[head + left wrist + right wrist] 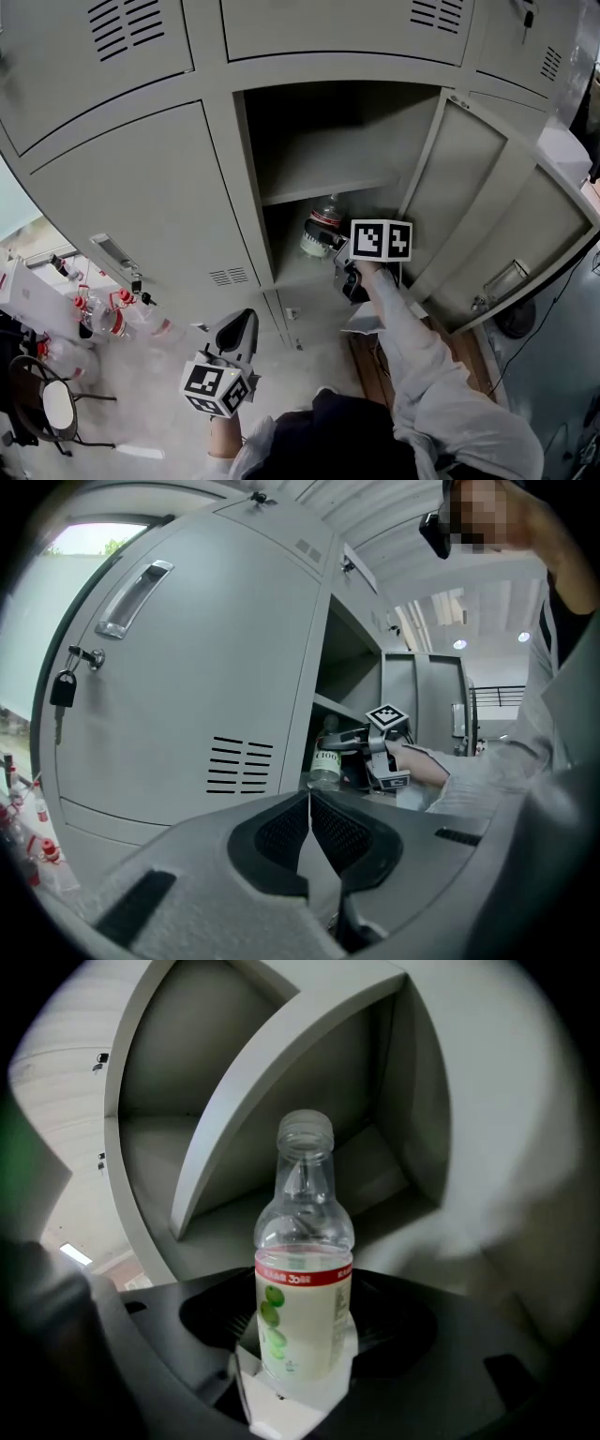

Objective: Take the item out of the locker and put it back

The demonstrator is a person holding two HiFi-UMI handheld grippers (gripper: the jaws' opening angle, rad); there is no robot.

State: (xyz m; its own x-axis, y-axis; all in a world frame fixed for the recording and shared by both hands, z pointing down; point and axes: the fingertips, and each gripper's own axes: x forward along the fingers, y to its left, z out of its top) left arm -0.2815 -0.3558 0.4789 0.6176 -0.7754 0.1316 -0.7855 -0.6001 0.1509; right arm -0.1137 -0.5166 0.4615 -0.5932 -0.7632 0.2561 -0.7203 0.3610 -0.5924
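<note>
**Right tool pinches the bottle at the open locker; left tool hangs shut and empty**

The right tool (337, 249) reaches into the open locker (246, 159). Its jaws stand part spread and clamp the bottle (304, 1269) on both sides of its labelled body. The bottle is clear plastic, with a red band round the top of the label and green fruit printed down one side. In the right gripper view it rises upright from between the jaws, neck uppermost.

The bottle is in the lower compartment, below the shelf (328, 173) and close to that compartment's front edge, rather toward its left wall. Whether its base touches the compartment floor (298, 272) cannot be told. The upper compartment, above the shelf, shows only bare grey metal.

The locker's door (459, 178) is swung out to the right, just beside the person's white sleeve (422, 366).

The left tool (309, 829) is held low, in front of the closed locker door (141, 206) to the left of the open one and well apart from the bottle. Its two dark pads (281, 832) are pressed together along their inner edges, with nothing between them.

That closed door carries a metal handle (131, 597), a small padlock (63, 688) hanging at its edge and a set of vent slots (239, 766) lower down.

On the floor at the left stand several clear containers with red caps (103, 314), near a dark chair (52, 403).
</note>
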